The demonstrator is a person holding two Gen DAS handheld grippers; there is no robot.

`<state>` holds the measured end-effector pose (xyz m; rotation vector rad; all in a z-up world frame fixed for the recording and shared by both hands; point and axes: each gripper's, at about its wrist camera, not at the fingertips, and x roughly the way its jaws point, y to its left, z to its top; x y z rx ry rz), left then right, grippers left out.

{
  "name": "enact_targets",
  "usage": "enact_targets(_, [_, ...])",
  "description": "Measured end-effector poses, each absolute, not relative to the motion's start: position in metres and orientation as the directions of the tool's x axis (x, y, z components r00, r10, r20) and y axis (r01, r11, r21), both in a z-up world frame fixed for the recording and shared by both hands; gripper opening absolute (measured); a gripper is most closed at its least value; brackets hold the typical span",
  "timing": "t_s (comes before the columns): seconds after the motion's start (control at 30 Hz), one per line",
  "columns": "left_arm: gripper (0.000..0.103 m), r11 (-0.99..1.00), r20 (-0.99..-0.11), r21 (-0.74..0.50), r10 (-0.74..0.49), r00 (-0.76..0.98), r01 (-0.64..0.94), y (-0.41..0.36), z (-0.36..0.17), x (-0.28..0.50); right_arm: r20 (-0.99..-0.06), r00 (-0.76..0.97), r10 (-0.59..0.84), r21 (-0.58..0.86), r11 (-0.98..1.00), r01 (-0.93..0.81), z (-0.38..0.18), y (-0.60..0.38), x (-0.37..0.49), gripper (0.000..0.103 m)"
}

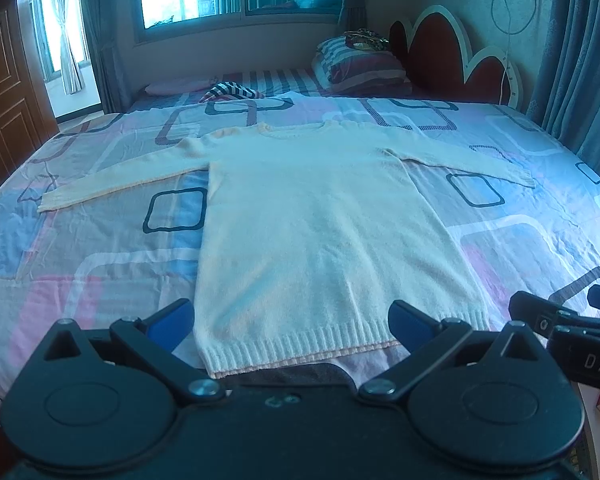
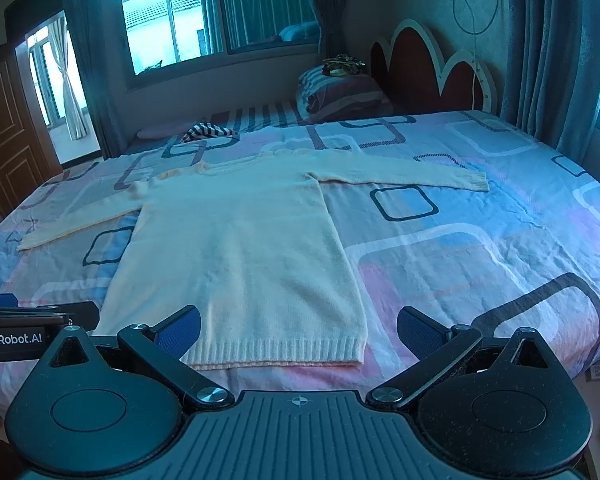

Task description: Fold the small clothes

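I see the cream sweater (image 1: 320, 220) spread flat on the bed (image 1: 540, 220), front down or up I cannot tell, both sleeves stretched out sideways and its ribbed hem (image 1: 300, 348) at the near edge of the bed. Its long axis runs straight away from me, hem nearest, neckline toward the headboard (image 1: 448, 48). My left claw (image 1: 290, 320) hangs just over the hem's left half, jaws spread wide with nothing between them. My right claw (image 2: 298, 330) hovers over the hem's right corner, equally wide and empty. I judge both sit about equally near the hem. Readable writing: "enRobot.AI" on the left claw's side in the right wrist view, and "DAS" on the right claw's body in the left.
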<state>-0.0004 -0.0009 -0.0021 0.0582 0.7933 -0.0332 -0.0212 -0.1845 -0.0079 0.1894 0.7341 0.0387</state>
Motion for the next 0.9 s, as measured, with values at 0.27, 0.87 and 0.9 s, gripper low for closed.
enact_targets(0.27, [0.103, 0.998, -0.729, 0.034, -0.009, 0.685, 0.049, 0.0004, -0.0028, 0.002, -0.663, 0.742, 0.102, 0.183, 0.983, 0.029, -0.0085, -0.1831, -0.0194, 0.103])
enact_targets(0.87, [0.103, 0.998, -0.716, 0.036, -0.004, 0.698, 0.043, 0.0013, -0.0051, 0.0058, -0.665, 0.741, 0.093, 0.179, 0.983, 0.037, -0.0101, -0.186, -0.0125, 0.103])
enact_targets(0.9, [0.103, 0.998, -0.716, 0.036, -0.004, 0.698, 0.043, 0.0014, -0.0053, 0.0061, -0.665, 0.741, 0.092, 0.179, 0.983, 0.038, -0.0103, -0.1865, -0.0121, 0.103])
